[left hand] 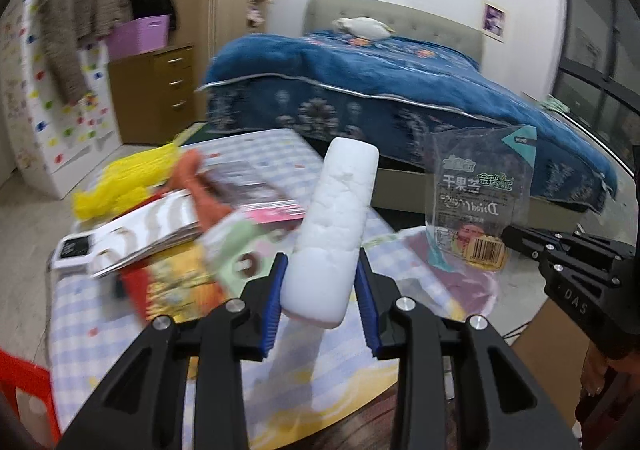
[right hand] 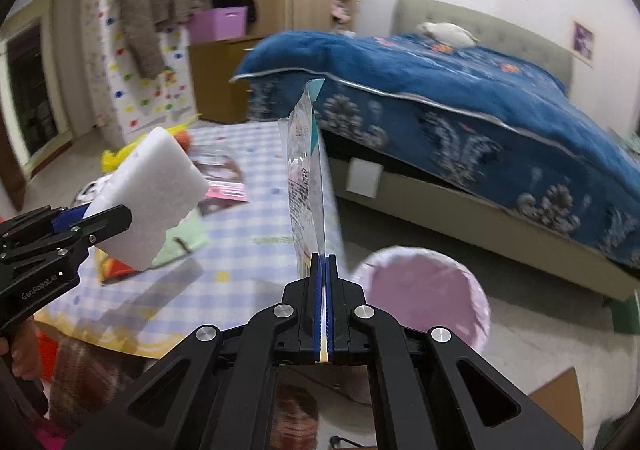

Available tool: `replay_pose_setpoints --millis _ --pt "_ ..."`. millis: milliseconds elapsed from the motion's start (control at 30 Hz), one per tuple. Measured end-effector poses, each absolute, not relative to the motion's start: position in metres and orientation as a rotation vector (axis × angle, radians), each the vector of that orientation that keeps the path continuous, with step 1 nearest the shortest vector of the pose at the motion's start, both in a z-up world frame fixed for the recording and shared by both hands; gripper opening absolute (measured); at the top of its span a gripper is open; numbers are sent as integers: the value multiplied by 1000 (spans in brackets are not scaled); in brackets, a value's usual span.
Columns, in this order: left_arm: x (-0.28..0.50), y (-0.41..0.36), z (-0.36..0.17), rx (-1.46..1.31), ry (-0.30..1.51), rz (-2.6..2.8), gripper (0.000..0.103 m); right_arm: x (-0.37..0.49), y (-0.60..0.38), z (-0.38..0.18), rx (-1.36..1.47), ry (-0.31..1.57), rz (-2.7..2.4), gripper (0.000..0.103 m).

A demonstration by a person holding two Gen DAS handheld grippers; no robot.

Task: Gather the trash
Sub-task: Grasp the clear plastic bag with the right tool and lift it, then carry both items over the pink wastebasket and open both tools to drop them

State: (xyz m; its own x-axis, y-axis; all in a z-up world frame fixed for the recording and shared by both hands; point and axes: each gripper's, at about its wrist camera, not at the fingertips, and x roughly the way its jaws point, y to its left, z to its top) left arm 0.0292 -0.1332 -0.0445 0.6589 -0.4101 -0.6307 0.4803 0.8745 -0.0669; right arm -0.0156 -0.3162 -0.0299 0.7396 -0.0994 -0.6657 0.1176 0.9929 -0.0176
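Observation:
My left gripper (left hand: 320,270) is shut on a white foam block (left hand: 336,226) and holds it above the checked table (left hand: 256,146). The block also shows in the right wrist view (right hand: 152,194), held by the left gripper (right hand: 108,222). My right gripper (right hand: 324,262) is shut on a clear dried-mango snack bag (right hand: 306,178), held upright and edge-on. The bag shows flat in the left wrist view (left hand: 480,194), gripped at its lower right by the right gripper (left hand: 516,242). A bin lined with a pink bag (right hand: 424,290) stands on the floor beside the table, below the snack bag.
On the table lie a yellow bag (left hand: 124,178), an orange cloth (left hand: 200,186), magazines (left hand: 160,230) and colourful wrappers (left hand: 180,278). A bed with a blue quilt (left hand: 400,82) stands behind. A wooden drawer unit (left hand: 156,90) is at the back left. A red stool (left hand: 24,382) is at the lower left.

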Motion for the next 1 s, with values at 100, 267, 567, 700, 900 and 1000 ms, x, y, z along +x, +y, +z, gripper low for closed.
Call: replay_pose_setpoints --millis 100,267,567,700,900,1000 --pt "32 -167 -50 143 687 -561 32 -23 -340 -36 49 734 -180 1" --pt "38 -222 -65 188 707 -653 32 -32 -377 -50 93 758 -277 1" --pt "58 -293 -88 228 741 -735 32 -32 -437 -87 188 824 -396 1" --pt "66 -316 -94 240 752 -753 32 -24 -454 -106 216 863 -420 1" --pt "79 -341 -105 267 772 -770 34 -11 -472 -126 244 901 -436 1" --pt "85 -349 -110 272 784 -777 43 -2 -481 -135 258 915 -438 2"
